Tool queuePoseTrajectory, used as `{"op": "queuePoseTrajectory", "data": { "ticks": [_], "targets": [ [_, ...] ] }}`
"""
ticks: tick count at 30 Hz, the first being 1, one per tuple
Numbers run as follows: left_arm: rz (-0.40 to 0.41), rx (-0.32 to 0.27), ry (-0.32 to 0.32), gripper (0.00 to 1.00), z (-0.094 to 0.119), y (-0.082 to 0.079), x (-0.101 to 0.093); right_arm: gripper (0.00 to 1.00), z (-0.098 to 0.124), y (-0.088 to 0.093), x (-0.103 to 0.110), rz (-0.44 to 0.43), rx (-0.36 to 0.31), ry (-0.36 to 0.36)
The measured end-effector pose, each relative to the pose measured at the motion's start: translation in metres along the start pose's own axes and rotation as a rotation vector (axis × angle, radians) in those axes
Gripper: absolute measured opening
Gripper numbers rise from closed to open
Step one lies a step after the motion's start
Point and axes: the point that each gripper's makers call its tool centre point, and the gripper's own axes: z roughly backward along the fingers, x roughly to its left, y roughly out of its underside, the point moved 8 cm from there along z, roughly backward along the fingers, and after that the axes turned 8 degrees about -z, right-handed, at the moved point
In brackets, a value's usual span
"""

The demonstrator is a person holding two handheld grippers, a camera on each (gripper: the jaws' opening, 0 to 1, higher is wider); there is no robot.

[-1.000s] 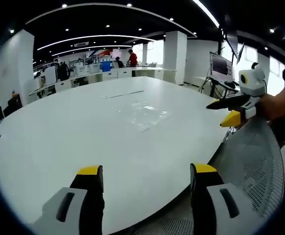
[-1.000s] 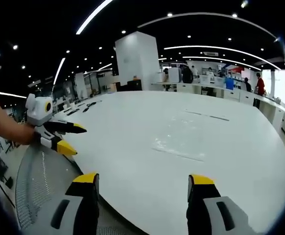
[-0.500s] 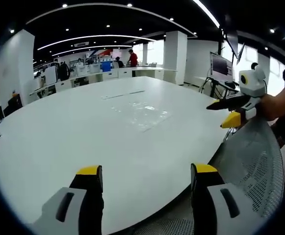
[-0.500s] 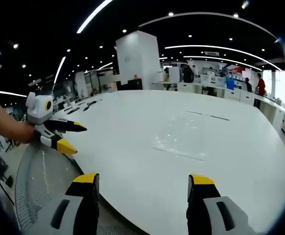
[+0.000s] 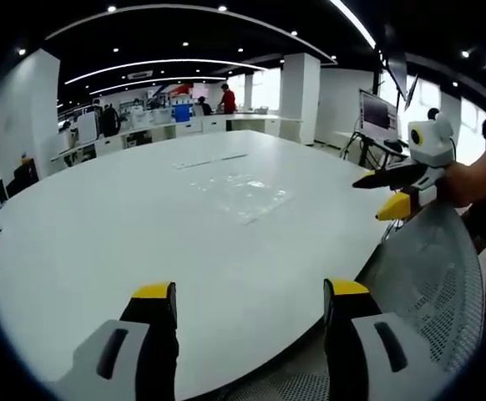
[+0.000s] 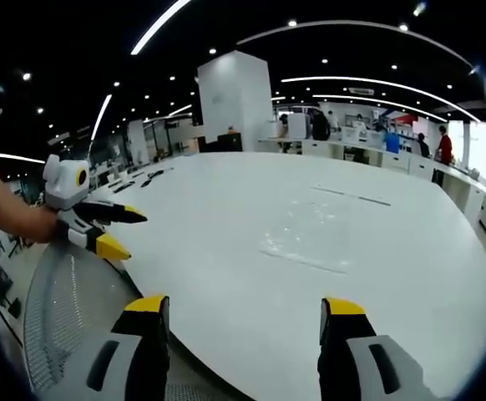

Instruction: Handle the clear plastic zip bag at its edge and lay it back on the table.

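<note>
The clear plastic zip bag (image 5: 241, 194) lies flat on the white oval table (image 5: 101, 242), well beyond both grippers; in the right gripper view the bag (image 6: 306, 238) sits in the middle of the table (image 6: 226, 209). My left gripper (image 5: 249, 294) hangs open at the table's near edge with nothing between its jaws. My right gripper (image 6: 240, 307) is open too, also over the near edge. Each one shows in the other's view, held by a hand: the right gripper (image 5: 382, 192) open at the right, the left gripper (image 6: 119, 232) open at the left.
A grey mesh chair back (image 5: 431, 276) stands beside the table edge, and shows again as the chair back (image 6: 63, 309) in the right gripper view. A monitor on a stand (image 5: 377, 113) is at the far right. Desks, pillars and people fill the background.
</note>
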Motion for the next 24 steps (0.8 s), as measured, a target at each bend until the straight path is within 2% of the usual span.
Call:
{"op": "queuePoseTrajectory", "data": {
  "ticks": [24],
  "targets": [
    [-0.005, 0.004, 0.003, 0.7, -0.0004, 0.0012, 0.0006, 0.73, 0.0011, -0.0001, 0.0033, 0.003, 0.014, -0.003]
  ]
}}
